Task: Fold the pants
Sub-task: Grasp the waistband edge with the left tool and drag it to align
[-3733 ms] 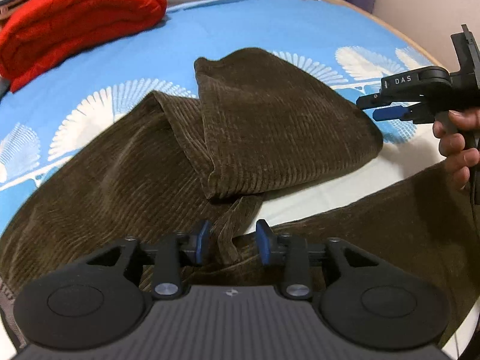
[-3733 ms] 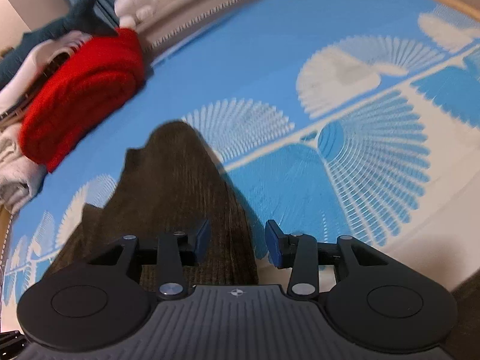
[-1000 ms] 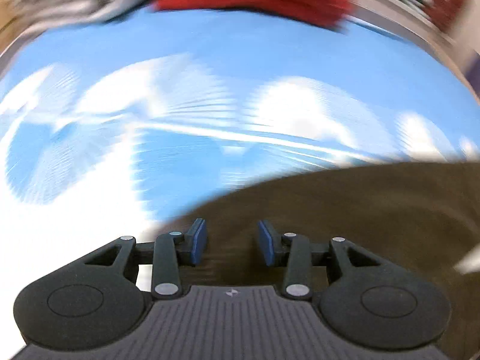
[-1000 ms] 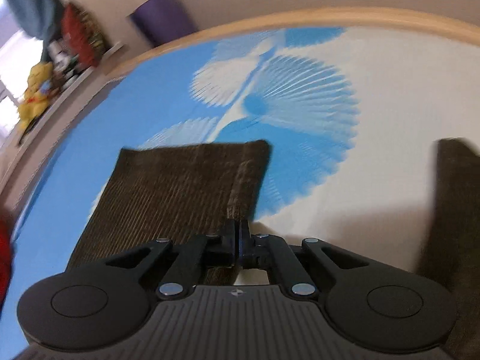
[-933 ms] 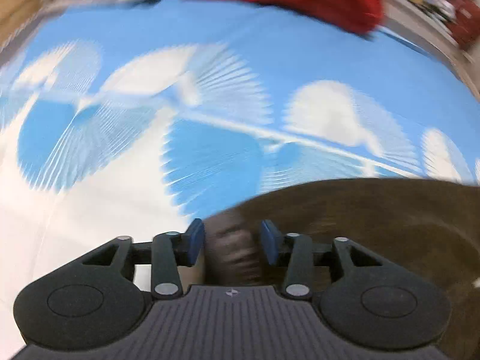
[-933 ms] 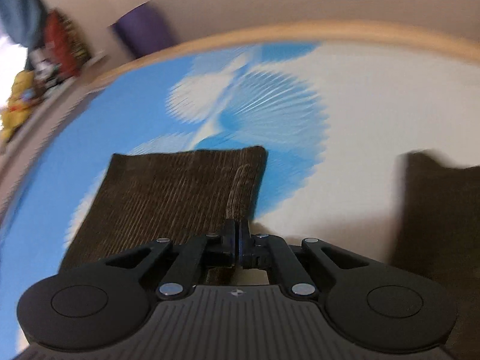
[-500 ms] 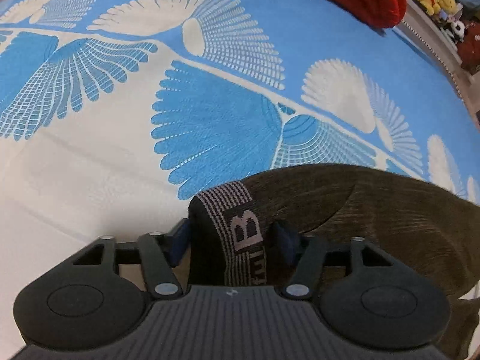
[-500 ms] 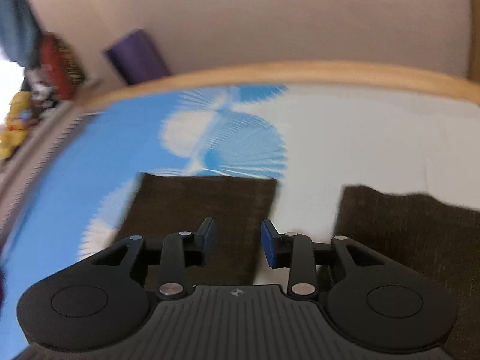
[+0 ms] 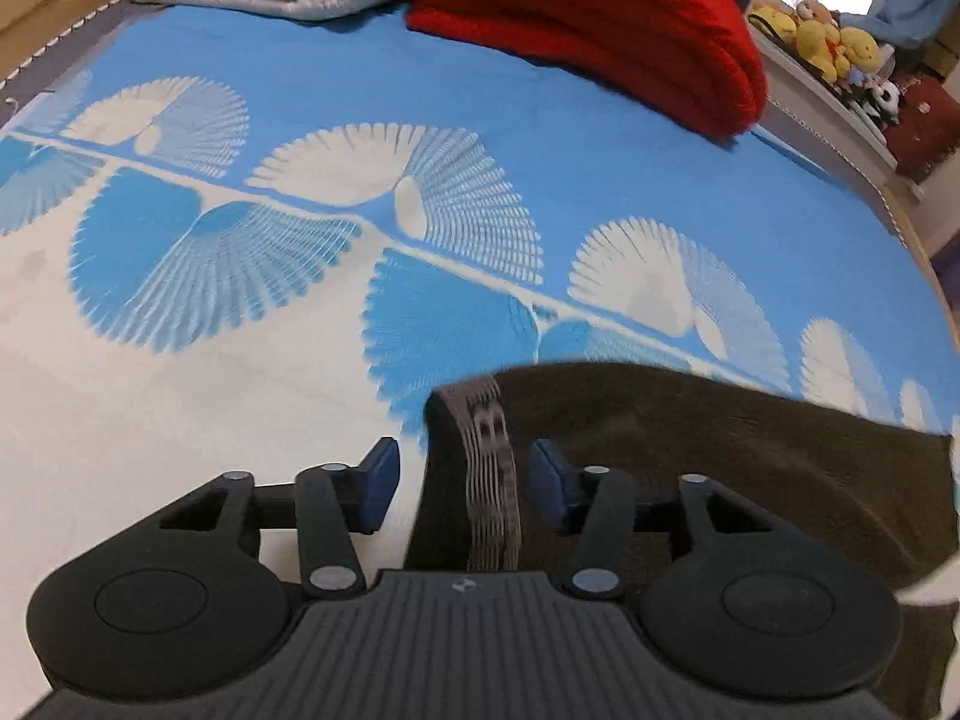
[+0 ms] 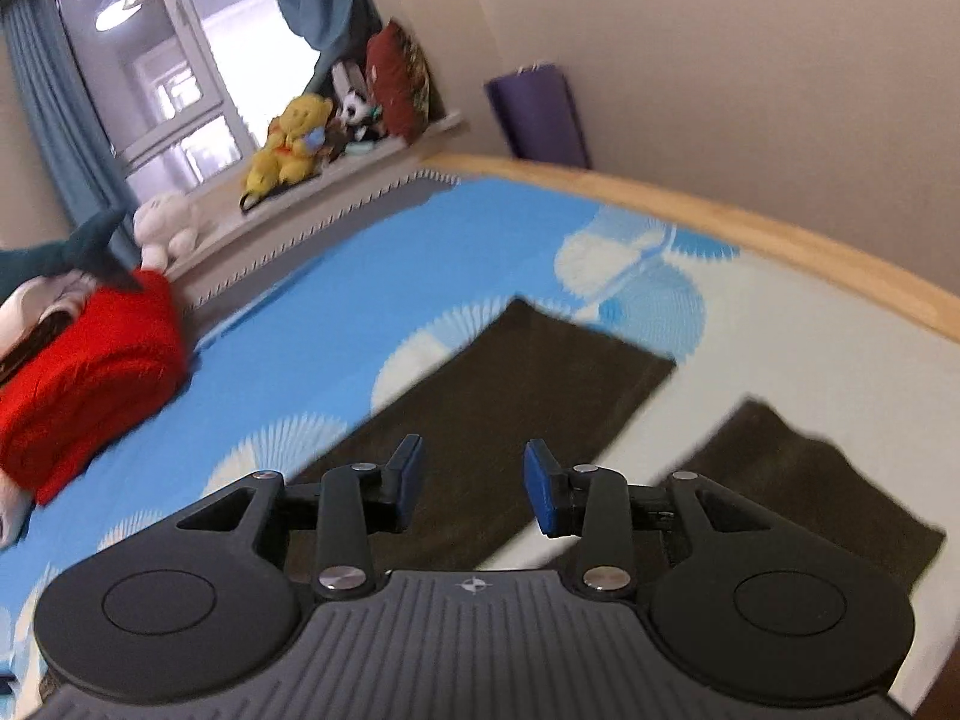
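Left wrist view, brown corduroy pants flat on my blue-and-white bedspread, waistband between my left gripper's spread jaws, untouched, right gripper wide open, empty, above both trouser legs, red blanket beyond.

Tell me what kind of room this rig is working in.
Most likely a bedroom: the brown corduroy pants lie on a bed with a blue-and-white fan-patterned cover, a folded red blanket sits at its far end, and plush toys line the windowsill.

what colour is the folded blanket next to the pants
Bright red blanket; clearest in the left wrist view.
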Available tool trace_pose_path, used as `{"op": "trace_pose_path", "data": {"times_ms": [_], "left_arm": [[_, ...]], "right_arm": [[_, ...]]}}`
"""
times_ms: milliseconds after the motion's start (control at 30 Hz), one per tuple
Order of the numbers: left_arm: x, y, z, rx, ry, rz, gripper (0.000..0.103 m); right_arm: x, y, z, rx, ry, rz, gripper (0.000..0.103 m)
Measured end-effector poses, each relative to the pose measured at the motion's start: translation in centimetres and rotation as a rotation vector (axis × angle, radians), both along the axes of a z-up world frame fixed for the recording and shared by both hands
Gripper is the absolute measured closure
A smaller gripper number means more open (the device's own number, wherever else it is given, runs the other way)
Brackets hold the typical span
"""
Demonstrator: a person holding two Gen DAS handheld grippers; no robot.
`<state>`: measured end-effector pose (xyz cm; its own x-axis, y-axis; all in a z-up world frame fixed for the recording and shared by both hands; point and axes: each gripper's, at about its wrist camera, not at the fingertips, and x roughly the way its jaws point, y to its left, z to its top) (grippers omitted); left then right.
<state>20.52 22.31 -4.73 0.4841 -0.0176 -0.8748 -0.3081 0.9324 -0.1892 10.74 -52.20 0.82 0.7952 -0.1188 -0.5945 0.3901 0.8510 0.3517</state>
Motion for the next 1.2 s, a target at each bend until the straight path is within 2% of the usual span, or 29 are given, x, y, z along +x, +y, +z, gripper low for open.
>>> {"op": "trace_pose_path", "data": {"times_ms": [67,167,267,333,367,400,433,467,567,700,767,800,900,933,967,1000,1033,1067,1133,1167,1200], "left_arm": [[-2.7,-0.1,1.0,0.002,0.028,-0.043,0.046],[-7.4,-0.7,0.2,-0.007,0.052,-0.073,0.043],[-11.2,-1.3,-2.9,-0.022,0.042,-0.088,0.041],[-13.1,-1.4,-5.6,-0.020,0.042,-0.062,0.041],[-13.8,-1.5,-7.2,-0.014,0.076,-0.062,0.041],[-13.8,-1.6,-8.4,-0.004,0.163,-0.065,0.045],[-14.0,-1.6,-8.7,-0.008,0.170,-0.051,0.044],[-14.2,-1.6,-8.4,-0.018,0.135,-0.048,0.043],[-14.1,-1.7,-7.9,-0.017,0.122,-0.087,0.043],[-13.6,-1.5,-9.4,-0.034,0.188,-0.102,0.043],[-13.6,-1.7,-9.6,-0.044,0.197,-0.123,0.047],[-13.7,-1.8,-9.6,-0.042,0.195,-0.138,0.052],[-14.2,-1.6,-8.8,-0.019,0.172,-0.164,0.072],[-14.5,-1.3,-8.4,-0.012,0.155,-0.162,0.084],[-14.9,-0.9,-7.9,-0.001,0.134,-0.144,0.085],[-15.3,-0.4,-7.4,-0.001,0.115,-0.119,0.097],[-15.6,-0.1,-7.0,0.006,0.105,-0.092,0.102],[-15.9,0.3,-6.8,0.035,0.109,-0.068,0.103],[-16.1,0.2,-7.2,0.212,0.169,-0.055,0.103],[-16.2,0.7,-7.4,0.216,0.185,-0.041,0.103],[-16.3,1.3,-7.3,0.141,0.165,-0.023,0.102]], "right_arm": [[-0.5,0.4,0.1,0.025,0.008,0.019,0.065],[-1.1,1.8,1.1,-0.023,-0.021,0.064,0.064],[-1.8,3.0,1.9,-0.051,-0.058,0.100,0.063],[-2.3,3.8,2.3,-0.065,-0.075,0.106,0.061],[-2.6,4.0,2.3,-0.069,-0.077,0.110,0.060],[-2.9,4.3,2.4,-0.072,-0.081,0.119,0.060],[-3.1,4.5,2.4,-0.077,-0.083,0.129,0.060],[-3.2,4.8,2.4,-0.086,-0.082,0.143,0.060],[-3.6,5.5,2.4,-0.146,-0.065,0.185,0.059],[-3.9,5.4,2.0,-0.231,-0.032,0.187,0.058],[-4.1,5.0,1.9,-0.224,-0.021,0.162,0.058],[-4.3,4.6,1.8,-0.215,-0.017,0.147,0.058],[-4.5,3.5,1.2,-0.175,0.007,0.114,0.058],[-4.5,3.2,1.0,-0.161,0.013,0.105,0.058],[-4.5,2.8,0.8,-0.145,0.019,0.096,0.058],[-4.6,2.5,0.6,-0.135,0.024,0.089,0.058],[-4.6,2.3,0.5,-0.124,0.030,0.080,0.058],[-4.6,2.1,0.3,-0.115,0.035,0.073,0.058],[-4.5,1.6,0.0,-0.085,0.044,0.062,0.058],[-4.5,1.5,-0.1,-0.071,0.046,0.058,0.058],[-4.4,1.5,-0.1,-0.064,0.048,0.057,0.058]]}}
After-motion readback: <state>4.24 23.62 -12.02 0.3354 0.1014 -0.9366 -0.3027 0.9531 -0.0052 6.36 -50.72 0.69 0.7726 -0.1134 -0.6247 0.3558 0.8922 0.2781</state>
